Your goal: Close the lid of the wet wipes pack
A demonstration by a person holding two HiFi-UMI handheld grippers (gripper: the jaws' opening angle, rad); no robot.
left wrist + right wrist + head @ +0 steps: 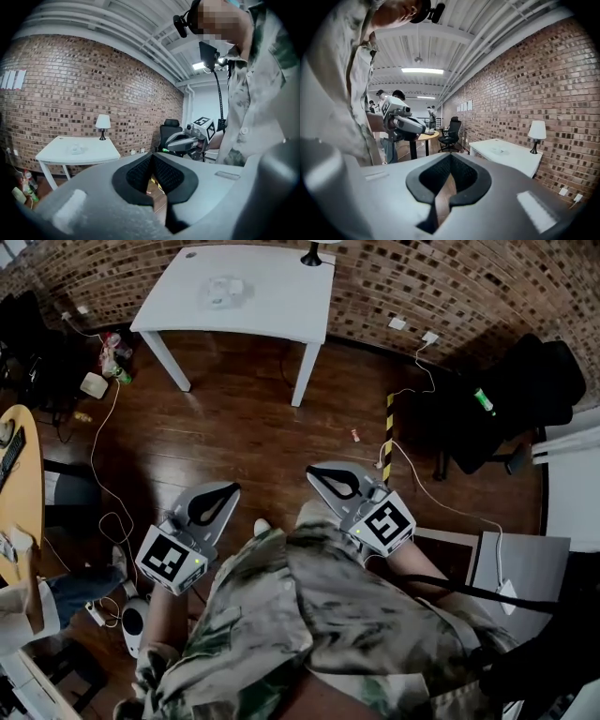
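Observation:
The wet wipes pack (pixel 225 289) lies on the white table (pixel 272 306) against the brick wall, far from both grippers. It shows small in the left gripper view (pixel 77 150) and the right gripper view (pixel 502 151); I cannot tell how its lid stands. My left gripper (pixel 232 487) is held close to the person's body over the wooden floor, jaws shut and empty. My right gripper (pixel 312 472) hangs beside it, also shut with nothing in it. Each gripper sees the other: the right gripper (pixel 185 140) and the left gripper (pixel 408 124).
A lamp (pixel 312 254) stands at the table's back edge. A black office chair (pixel 525 395) sits at the right, a yellow-black tape strip (pixel 387 423) and cables (pixel 103 474) lie on the floor. A round wooden table (pixel 19 474) is at the left.

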